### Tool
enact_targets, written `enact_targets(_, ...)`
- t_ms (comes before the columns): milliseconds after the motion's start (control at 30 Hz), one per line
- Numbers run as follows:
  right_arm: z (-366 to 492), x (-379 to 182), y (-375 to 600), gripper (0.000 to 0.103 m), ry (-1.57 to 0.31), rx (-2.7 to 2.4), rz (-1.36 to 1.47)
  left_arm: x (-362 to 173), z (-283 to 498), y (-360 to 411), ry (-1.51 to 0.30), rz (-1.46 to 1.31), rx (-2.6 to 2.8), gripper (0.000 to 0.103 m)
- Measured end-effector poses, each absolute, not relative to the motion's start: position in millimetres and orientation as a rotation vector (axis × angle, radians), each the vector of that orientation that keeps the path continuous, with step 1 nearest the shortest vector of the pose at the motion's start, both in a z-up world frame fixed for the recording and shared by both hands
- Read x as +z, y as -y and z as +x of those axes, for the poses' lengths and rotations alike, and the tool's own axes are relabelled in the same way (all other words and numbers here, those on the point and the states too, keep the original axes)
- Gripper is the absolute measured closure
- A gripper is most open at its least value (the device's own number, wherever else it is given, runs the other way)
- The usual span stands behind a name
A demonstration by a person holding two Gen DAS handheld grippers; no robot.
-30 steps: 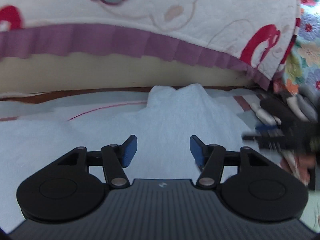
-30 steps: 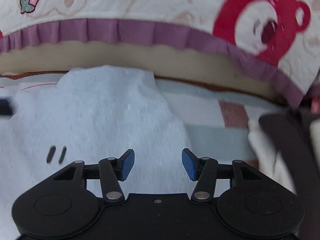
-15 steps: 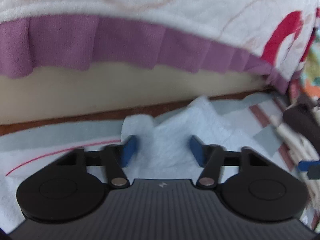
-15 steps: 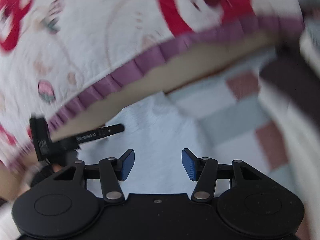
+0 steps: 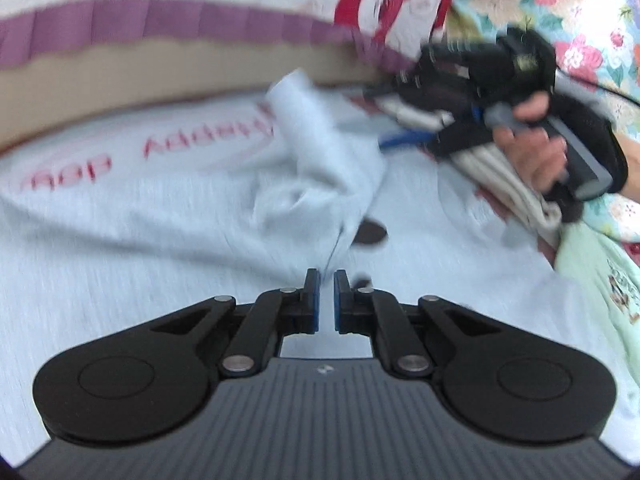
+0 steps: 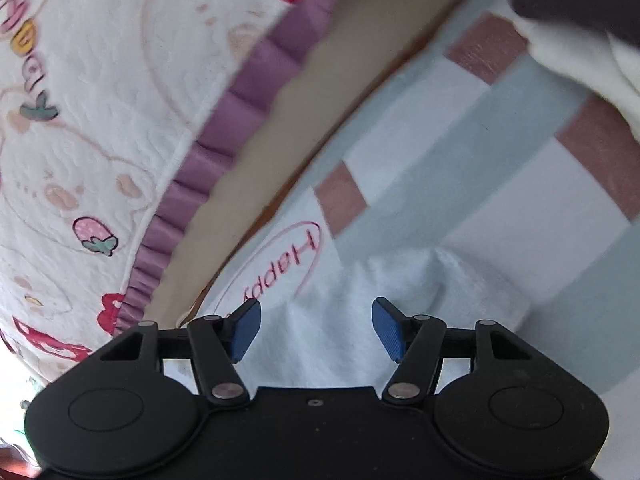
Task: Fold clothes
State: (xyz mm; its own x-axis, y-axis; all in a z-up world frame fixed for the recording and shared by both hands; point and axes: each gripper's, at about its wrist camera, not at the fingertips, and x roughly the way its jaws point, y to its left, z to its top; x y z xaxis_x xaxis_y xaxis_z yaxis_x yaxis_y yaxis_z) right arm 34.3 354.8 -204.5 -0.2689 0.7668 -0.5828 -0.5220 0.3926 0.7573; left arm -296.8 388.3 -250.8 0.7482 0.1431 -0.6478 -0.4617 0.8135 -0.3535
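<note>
A pale blue sweatshirt (image 5: 152, 216) with red lettering lies spread on the bed. My left gripper (image 5: 326, 278) is shut on a pinched fold of it, and the cloth rises from the fingertips to a lifted, blurred sleeve (image 5: 304, 120). In the right wrist view the same sweatshirt (image 6: 460, 292) lies under my right gripper (image 6: 316, 324). Its jaws are opening, with cloth below them and nothing pressed between the pads. In the left wrist view a hand (image 5: 536, 156) holds the right gripper (image 5: 400, 140) at the upper right.
A white quilt with a purple frill (image 5: 172, 20) and red bear prints hangs along the far side. A stack of folded cream and dark clothes (image 6: 580, 28) sits on the checked sheet (image 6: 480, 160) at the right. Mint cloth (image 5: 600, 272) and floral fabric (image 5: 580, 8) lie further right.
My left gripper has closed on the sweatshirt's fold and drawn back from the quilt, dragging the sleeve along. My right gripper has rolled to one side and its jaws stand wider.
</note>
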Motion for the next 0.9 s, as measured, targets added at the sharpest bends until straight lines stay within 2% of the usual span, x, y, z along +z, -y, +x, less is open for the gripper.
enact_targets(200,-10,-168,-393,0.035,-1.203,1.5,0.051,-253,-296,-387,-0.654,-0.644,0.368,0.097)
enact_targets(333,-42,-160,-427,0.022,-1.056,1.531,-0.193,-247,-298,-380,-0.646,-0.639,0.375,0.097)
enact_targets(367,-50,-167,-435,0.025,-1.034,1.49,-0.267,-246,-298,-380,-0.652,-0.622,0.387,0.097)
enact_targets(400,-57,-173,-441,0.037,-1.013,1.449,-0.333,-244,-298,-381,-0.653,-0.606,0.404,0.097)
enact_targets(433,-61,-175,-437,0.082,-1.002,1.419,-0.332,-242,-298,-383,-0.652,-0.592,0.423,0.097)
enact_targets(467,-64,-178,-432,0.096,-0.991,1.39,-0.332,-239,-300,-386,-0.638,-0.59,0.439,0.097)
enact_targets(633,-66,-177,-357,0.097,-1.024,1.332,-0.177,-214,-324,-399,-0.426,-0.576,0.507,0.094)
enact_targets(733,-70,-189,-315,0.097,-1.096,1.356,-0.284,-205,-325,-397,-0.326,-0.499,0.565,0.094)
enact_targets(867,-74,-202,-297,0.097,-1.108,1.359,-0.444,-218,-304,-397,-0.367,-0.518,0.5,0.094)
enact_targets(900,-75,-199,-300,0.097,-1.111,1.371,-0.468,-222,-299,-394,-0.386,-0.505,0.49,0.088)
